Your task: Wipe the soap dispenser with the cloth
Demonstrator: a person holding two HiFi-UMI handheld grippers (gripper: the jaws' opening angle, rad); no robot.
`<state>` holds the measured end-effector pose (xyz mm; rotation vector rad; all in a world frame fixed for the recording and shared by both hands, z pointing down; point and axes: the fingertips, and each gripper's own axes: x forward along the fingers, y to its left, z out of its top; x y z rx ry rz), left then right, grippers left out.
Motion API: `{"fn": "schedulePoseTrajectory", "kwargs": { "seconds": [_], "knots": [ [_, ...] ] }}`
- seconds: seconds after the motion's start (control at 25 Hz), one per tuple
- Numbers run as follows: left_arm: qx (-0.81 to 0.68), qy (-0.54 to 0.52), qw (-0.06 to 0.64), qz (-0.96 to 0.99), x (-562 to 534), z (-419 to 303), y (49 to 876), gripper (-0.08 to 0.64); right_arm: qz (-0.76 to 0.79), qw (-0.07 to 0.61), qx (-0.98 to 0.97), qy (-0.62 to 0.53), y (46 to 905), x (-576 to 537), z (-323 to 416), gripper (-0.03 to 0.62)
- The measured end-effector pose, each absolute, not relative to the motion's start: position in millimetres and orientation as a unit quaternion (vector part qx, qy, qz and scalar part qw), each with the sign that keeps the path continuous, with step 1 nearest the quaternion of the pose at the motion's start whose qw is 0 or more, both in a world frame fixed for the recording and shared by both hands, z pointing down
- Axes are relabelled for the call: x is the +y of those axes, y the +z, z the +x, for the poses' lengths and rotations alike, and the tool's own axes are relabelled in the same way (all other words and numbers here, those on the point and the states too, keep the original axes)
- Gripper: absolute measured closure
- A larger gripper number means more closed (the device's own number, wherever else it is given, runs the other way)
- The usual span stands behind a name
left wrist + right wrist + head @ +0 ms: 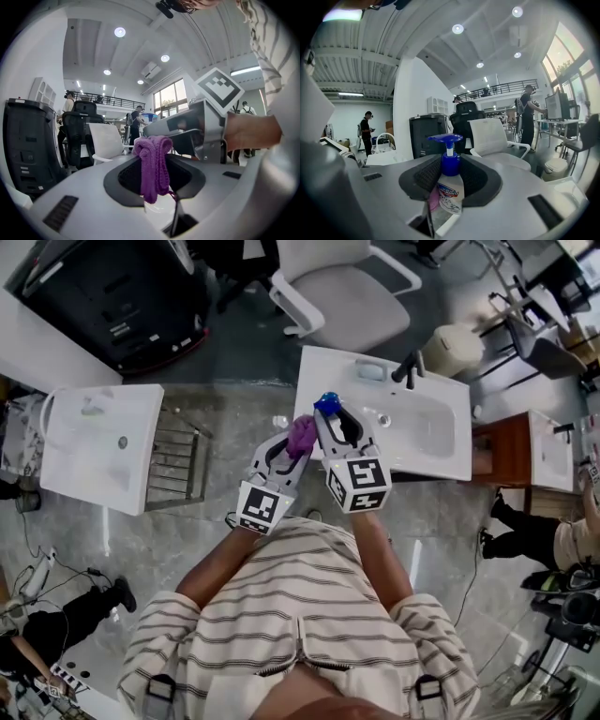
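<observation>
We hold the dispenser [450, 180] in the right gripper [334, 423]. Its jaws are clamped on the body with the blue pump upright above them, so the bottle is braced in the air over the left end of the sink [441, 442] rather than standing loose. The left gripper [292, 448] pinches the purple cloth [152, 164], with a bunched fold standing proud of the jaws and a tail hanging down. That way fabric, not plastic, meets the bottle. The 2 grippers sit side by side, with the cloth just beside the pump. Whether it touches, we cannot tell. We judge wiping is under way, and the clamped lower body will be hard to reach.
</observation>
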<state>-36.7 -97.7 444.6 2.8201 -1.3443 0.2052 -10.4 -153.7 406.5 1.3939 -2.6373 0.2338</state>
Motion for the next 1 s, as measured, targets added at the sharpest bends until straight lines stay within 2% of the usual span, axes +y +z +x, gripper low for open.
{"fn": "schedulePoseTrajectory", "kwargs": {
  "seconds": [0.48, 1.0],
  "knots": [
    [-0.365, 0.080, -0.023, 0.927, -101.0, 1.8, 450.2, 0.442, 0.463, 0.086, -0.880, 0.059, 402.6, -156.0, -6.2, 0.460],
    [-0.335, 0.100, -0.001, 0.937, -111.7, 28.6, 462.3, 0.442, 0.470, 0.074, -0.878, 0.058, 388.4, -157.2, 12.0, 0.460]
  ]
}}
